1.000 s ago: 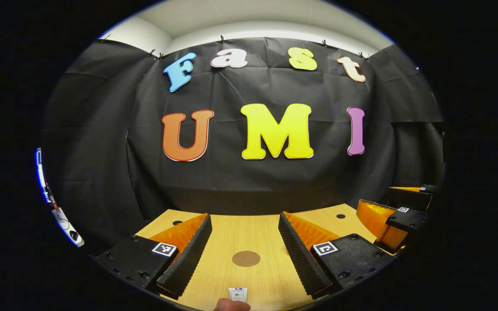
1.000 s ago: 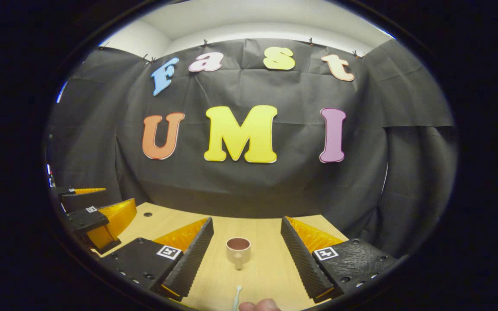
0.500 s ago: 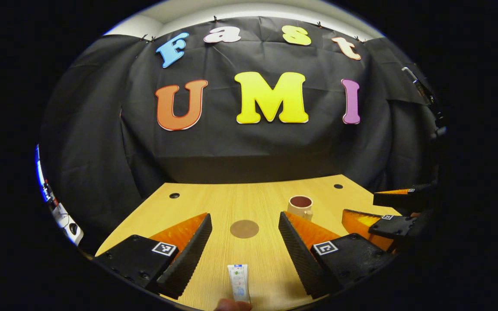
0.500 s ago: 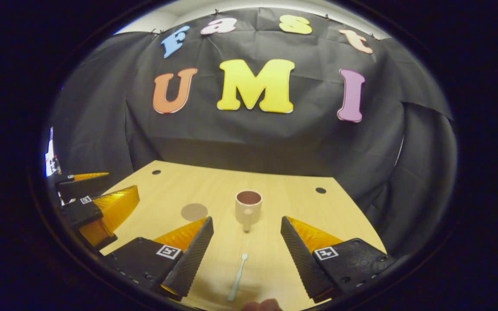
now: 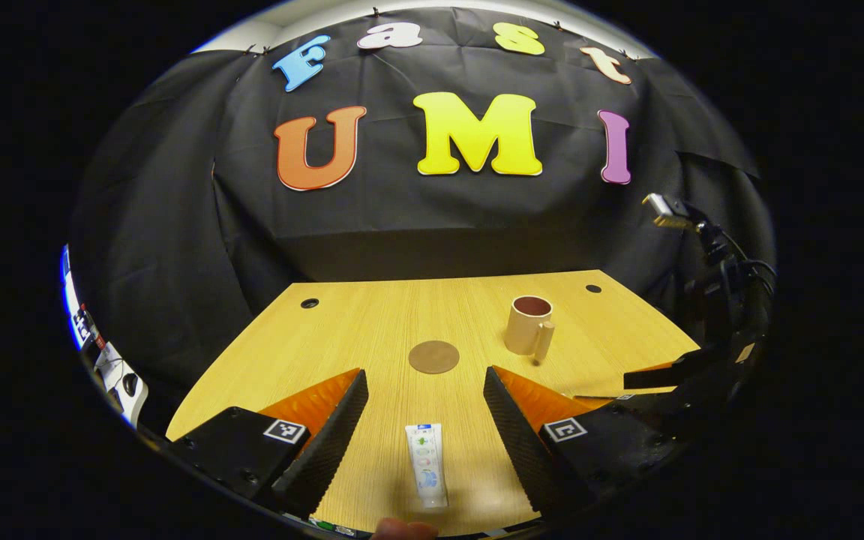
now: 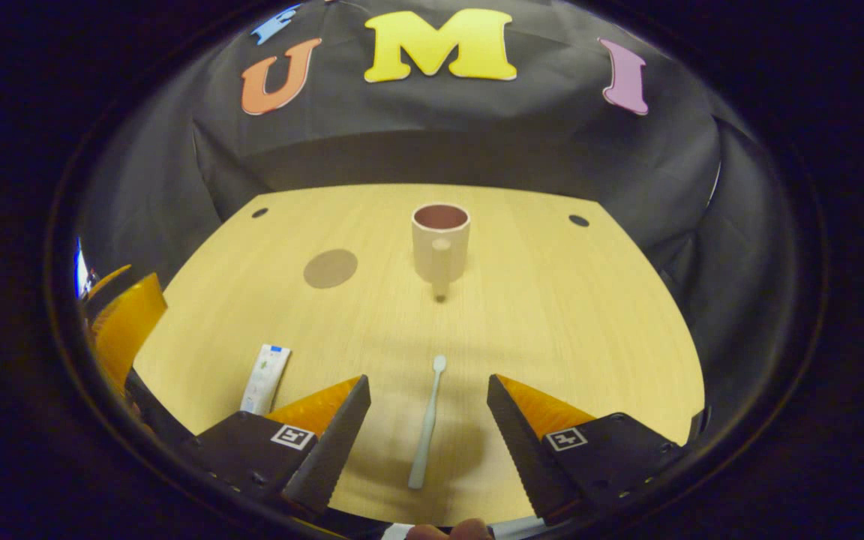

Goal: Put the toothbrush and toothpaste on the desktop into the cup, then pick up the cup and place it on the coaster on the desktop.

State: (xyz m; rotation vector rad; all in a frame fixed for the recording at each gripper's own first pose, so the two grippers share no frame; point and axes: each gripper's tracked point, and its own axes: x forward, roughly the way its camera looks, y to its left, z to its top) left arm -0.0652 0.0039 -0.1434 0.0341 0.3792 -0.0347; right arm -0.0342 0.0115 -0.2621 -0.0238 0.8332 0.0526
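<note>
Toothpaste (image 5: pixel 426 463) label unreadable, between spread left claw (image 5: pixel 423 420), toothbrush (image 6: pixel 427 424) between spread right claw (image 6: pixel 427 427)

— That desktop (image 6: pixel 552 315), is it real wood?
— Pale wood grain, matt, smooth. The cup (image 6: pixel 440 240) looks like glazed ceramic with a soft sheen.
— And the coaster (image 6: pixel 331 268)?
— Flat, dull, maybe cork. The toothbrush (image 6: pixel 427 424) is smooth plastic; the toothpaste (image 5: pixel 427 464) tube is glossy.

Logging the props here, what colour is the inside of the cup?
The cup is reddish-brown inside, clearest in the right gripper view.
</note>
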